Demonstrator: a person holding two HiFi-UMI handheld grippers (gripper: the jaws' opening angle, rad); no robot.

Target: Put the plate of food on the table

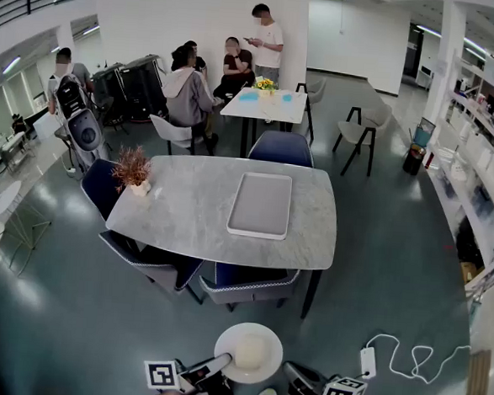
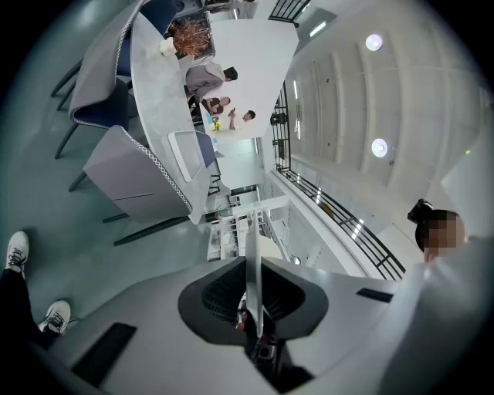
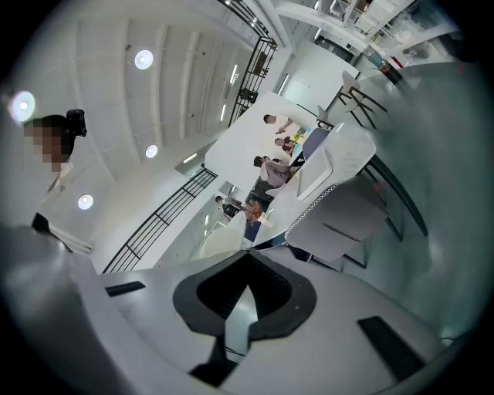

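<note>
In the head view a white plate (image 1: 262, 364) with a pale round piece of food (image 1: 250, 350) hangs over the floor at the bottom edge, short of the grey marble table (image 1: 186, 222). My left gripper (image 1: 211, 368) is shut on the plate's left rim and my right gripper (image 1: 289, 374) on its right rim. The left gripper view shows the plate rim (image 2: 253, 254) edge-on, pinched between the jaws of the left gripper (image 2: 255, 308). In the right gripper view the right gripper (image 3: 231, 332) clamps the plate's pale edge (image 3: 238, 316).
A grey tray (image 1: 260, 204) lies on the table's right half and a small potted plant (image 1: 133, 169) stands at its left end. Blue chairs (image 1: 249, 285) are tucked under the near side. People sit around a second table (image 1: 266, 105) behind. A white cable (image 1: 405, 355) lies on the floor.
</note>
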